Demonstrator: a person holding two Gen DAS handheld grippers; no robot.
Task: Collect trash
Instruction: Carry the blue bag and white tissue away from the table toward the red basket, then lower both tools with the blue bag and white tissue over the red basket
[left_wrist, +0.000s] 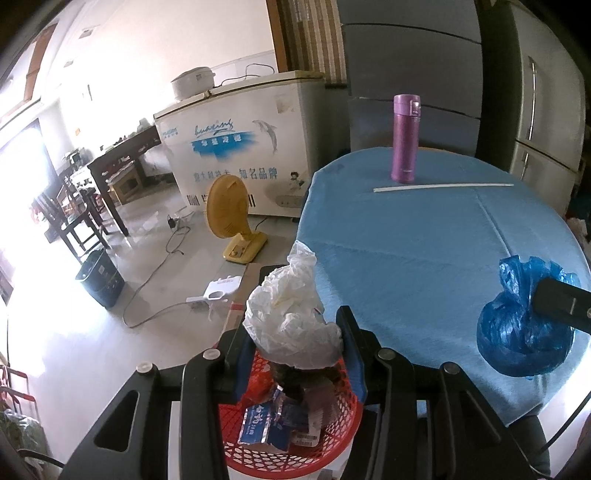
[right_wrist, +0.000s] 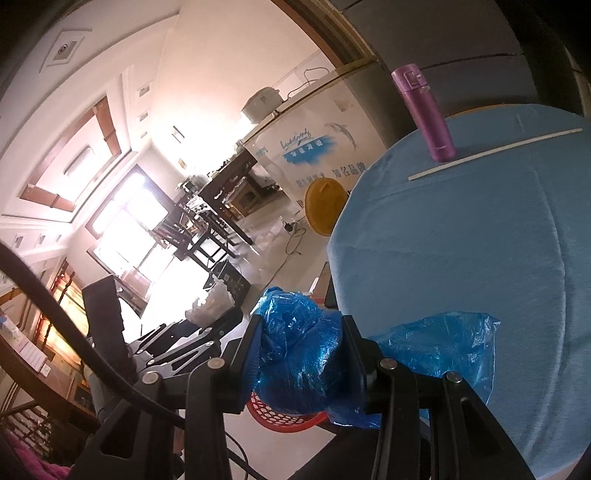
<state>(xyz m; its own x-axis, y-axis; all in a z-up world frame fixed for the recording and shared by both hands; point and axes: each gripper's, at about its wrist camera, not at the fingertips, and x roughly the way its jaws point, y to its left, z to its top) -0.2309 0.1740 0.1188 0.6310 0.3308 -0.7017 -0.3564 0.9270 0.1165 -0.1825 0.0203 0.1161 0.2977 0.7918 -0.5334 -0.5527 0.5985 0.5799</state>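
Note:
My left gripper (left_wrist: 295, 354) is shut on a crumpled white plastic bag (left_wrist: 291, 317) and holds it above a red mesh basket (left_wrist: 332, 443) that has cartons and wrappers in it. My right gripper (right_wrist: 301, 354) is shut on a crumpled blue plastic bag (right_wrist: 303, 354) at the near edge of the round table with a blue cloth (right_wrist: 480, 258). The blue bag also shows in the left wrist view (left_wrist: 517, 325), with the right gripper's finger on it. The basket's rim (right_wrist: 284, 417) shows below the blue bag, beside the table.
A purple thermos (left_wrist: 405, 138) and a long white stick (left_wrist: 443, 187) stand and lie at the table's far side. On the floor to the left are a yellow fan (left_wrist: 229, 218), a dark bin (left_wrist: 99, 280), cables and a white freezer (left_wrist: 240, 147).

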